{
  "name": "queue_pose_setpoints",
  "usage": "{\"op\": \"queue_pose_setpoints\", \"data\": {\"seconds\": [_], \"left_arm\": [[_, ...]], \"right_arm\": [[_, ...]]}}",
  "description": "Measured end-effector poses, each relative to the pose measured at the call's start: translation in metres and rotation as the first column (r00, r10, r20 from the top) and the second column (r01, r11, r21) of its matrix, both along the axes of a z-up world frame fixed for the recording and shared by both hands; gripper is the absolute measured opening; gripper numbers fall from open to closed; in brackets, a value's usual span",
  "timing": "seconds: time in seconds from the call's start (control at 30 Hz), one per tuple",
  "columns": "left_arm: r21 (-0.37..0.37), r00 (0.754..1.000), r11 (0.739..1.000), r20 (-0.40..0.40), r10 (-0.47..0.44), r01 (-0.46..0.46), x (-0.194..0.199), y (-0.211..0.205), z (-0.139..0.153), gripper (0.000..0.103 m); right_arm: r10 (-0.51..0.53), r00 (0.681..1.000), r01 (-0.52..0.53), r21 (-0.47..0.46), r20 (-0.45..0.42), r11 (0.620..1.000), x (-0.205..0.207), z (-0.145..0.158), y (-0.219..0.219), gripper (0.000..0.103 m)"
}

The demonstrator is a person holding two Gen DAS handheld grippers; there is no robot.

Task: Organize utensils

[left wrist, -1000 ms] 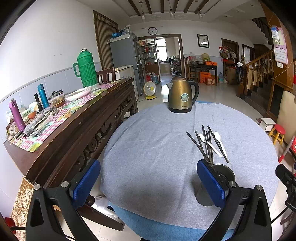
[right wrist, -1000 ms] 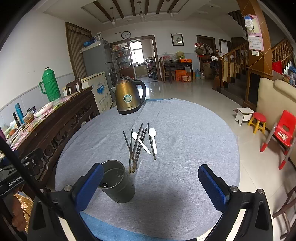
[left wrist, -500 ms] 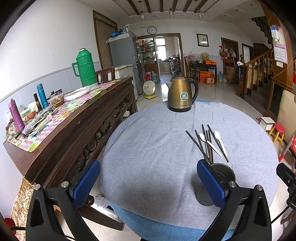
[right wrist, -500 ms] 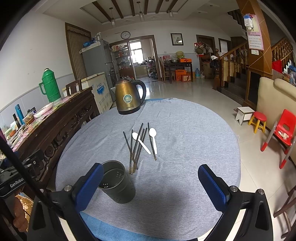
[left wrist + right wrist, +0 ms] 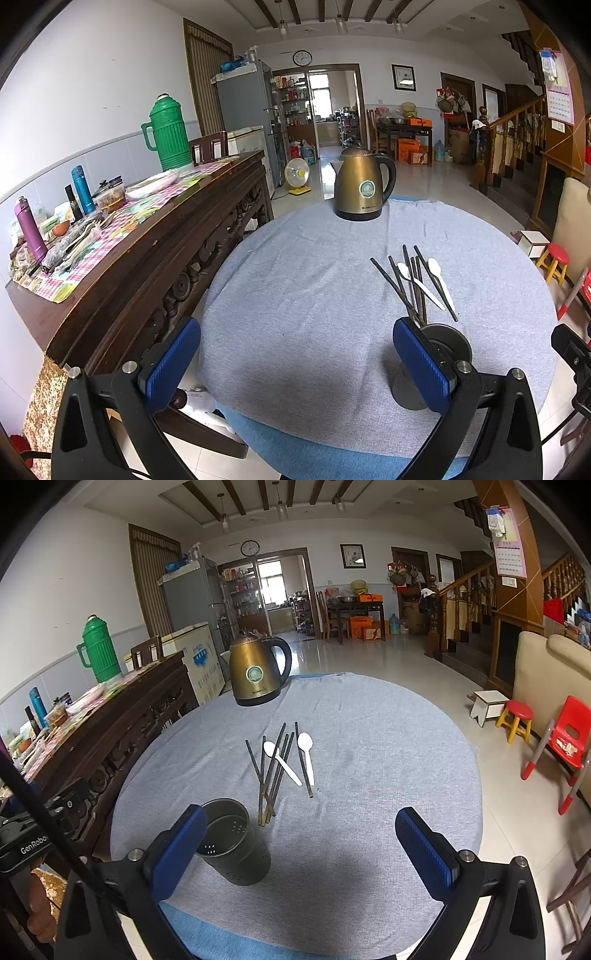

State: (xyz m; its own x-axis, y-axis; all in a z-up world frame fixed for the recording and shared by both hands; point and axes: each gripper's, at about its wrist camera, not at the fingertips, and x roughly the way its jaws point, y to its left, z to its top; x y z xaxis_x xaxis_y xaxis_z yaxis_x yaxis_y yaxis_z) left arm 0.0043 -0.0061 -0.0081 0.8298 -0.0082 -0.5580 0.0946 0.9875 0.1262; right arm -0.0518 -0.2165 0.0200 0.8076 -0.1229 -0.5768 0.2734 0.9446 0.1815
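Note:
Several dark chopsticks (image 5: 275, 771) and two white spoons (image 5: 306, 751) lie loose in the middle of a round table with a grey cloth (image 5: 369, 738). A dark perforated metal utensil holder (image 5: 236, 845) stands upright near the front edge, empty. My right gripper (image 5: 301, 849) is open and empty over the front edge, its left finger (image 5: 177, 849) in front of the holder. My left gripper (image 5: 295, 365) is open and empty; the holder (image 5: 443, 350) sits behind its right finger (image 5: 421, 363). The chopsticks (image 5: 410, 286) and spoons (image 5: 437, 277) lie beyond it.
A gold electric kettle (image 5: 258, 675) stands at the table's far side. A dark wooden sideboard (image 5: 147, 251) with a green thermos (image 5: 168, 133) and bottles runs along the left. A red child's chair (image 5: 565, 738) and stools stand on the floor at the right.

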Motion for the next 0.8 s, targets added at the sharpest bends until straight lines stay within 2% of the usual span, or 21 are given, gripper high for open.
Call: {"op": "queue_pose_setpoints", "data": {"seconds": [0.27,0.4,0.5,0.63,0.7,0.8], "left_arm": [[0.018,0.999,1.000,-0.034,-0.006,0.006,0.025,-0.006,-0.009,0.103],[-0.005,0.990,0.998,-0.126,-0.056,0.056,0.059,-0.009,-0.020,0.103],[-0.017,0.976,0.996,-0.201,-0.089,0.088,0.094,-0.013,-0.031,0.103],[-0.068,0.940,0.992,-0.319,-0.124,0.108,0.155,-0.020,-0.053,0.103],[-0.087,0.918,0.988,-0.367,-0.148,0.125,0.182,-0.029,-0.065,0.100],[-0.129,0.883,0.978,-0.423,-0.202,0.161,0.215,-0.045,-0.079,0.088]], "right_arm": [[0.000,1.000,0.001,0.030,-0.031,1.000,0.020,-0.009,-0.017,0.103],[0.005,0.998,-0.001,0.052,-0.065,0.999,0.046,-0.017,-0.038,0.103],[0.038,0.994,-0.029,0.082,-0.103,0.996,0.076,-0.023,-0.059,0.103],[0.071,0.984,-0.047,0.145,-0.164,0.988,0.133,-0.040,-0.093,0.103],[0.110,0.974,-0.068,0.208,-0.197,0.976,0.167,-0.054,-0.108,0.101],[0.150,0.956,-0.079,0.272,-0.252,0.959,0.225,-0.081,-0.122,0.090]]}}
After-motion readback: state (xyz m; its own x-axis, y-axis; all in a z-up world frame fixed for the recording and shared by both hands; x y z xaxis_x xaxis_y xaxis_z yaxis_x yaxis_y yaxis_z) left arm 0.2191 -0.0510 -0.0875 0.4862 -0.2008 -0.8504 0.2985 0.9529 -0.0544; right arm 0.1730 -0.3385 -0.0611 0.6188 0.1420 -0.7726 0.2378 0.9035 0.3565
